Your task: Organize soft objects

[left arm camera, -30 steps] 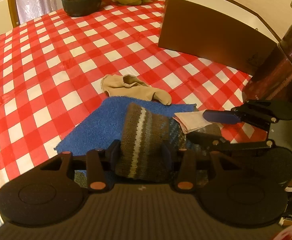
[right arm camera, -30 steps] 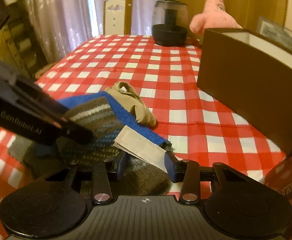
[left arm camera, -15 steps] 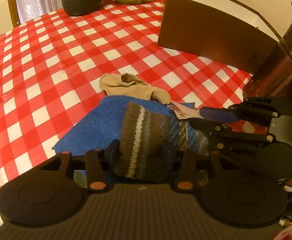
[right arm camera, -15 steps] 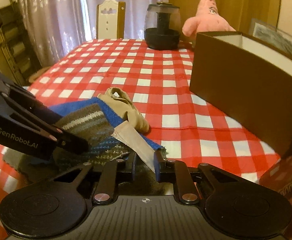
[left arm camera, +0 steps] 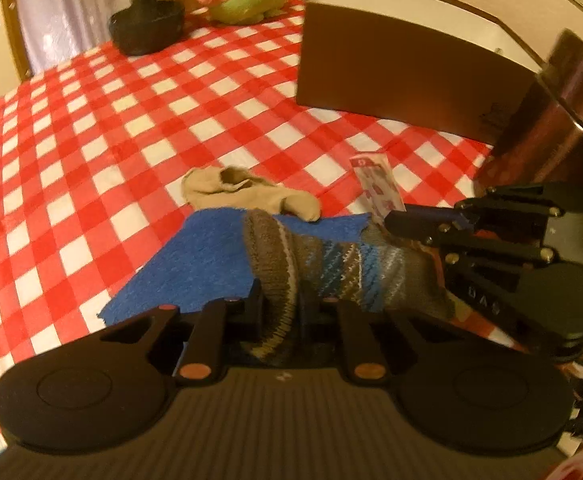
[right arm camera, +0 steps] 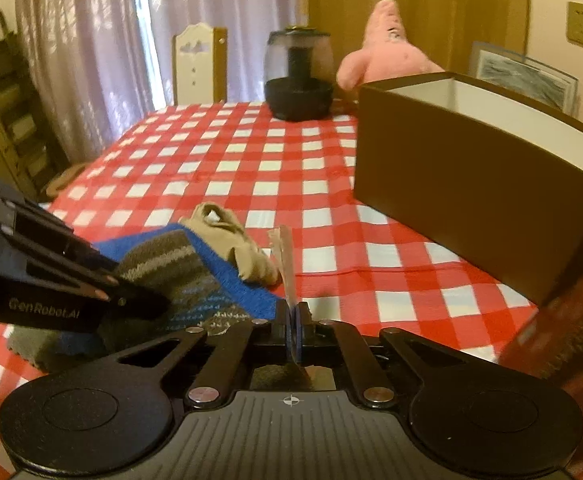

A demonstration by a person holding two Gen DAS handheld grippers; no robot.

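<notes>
A brown, grey and blue striped knitted sock (left arm camera: 343, 268) lies over a blue towel (left arm camera: 207, 256) on the checked tablecloth. My left gripper (left arm camera: 281, 308) is closing its jaws, and the pads pinch the sock's cuff between them. A thin paper tag (left arm camera: 379, 188) stands upright at the sock's other end. My right gripper (right arm camera: 294, 312) is shut on that tag (right arm camera: 283, 252). A beige sock (left arm camera: 247, 192) lies just beyond the towel. In the right wrist view the left gripper (right arm camera: 147, 304) reaches in from the left over the striped sock (right arm camera: 171, 264).
An open brown box (right arm camera: 471, 184) with a white inside stands at the right. At the far end of the table are a black-based jar (right arm camera: 297, 80) and a pink plush toy (right arm camera: 387, 52). A dark brown container (left arm camera: 551, 120) rises close on the right. A chair (right arm camera: 199, 64) stands behind the table.
The left jaws have narrowed onto the striped sock and squeezed its cuff. The right jaws have closed fully on the paper tag, which has swung from lying flat to standing upright.
</notes>
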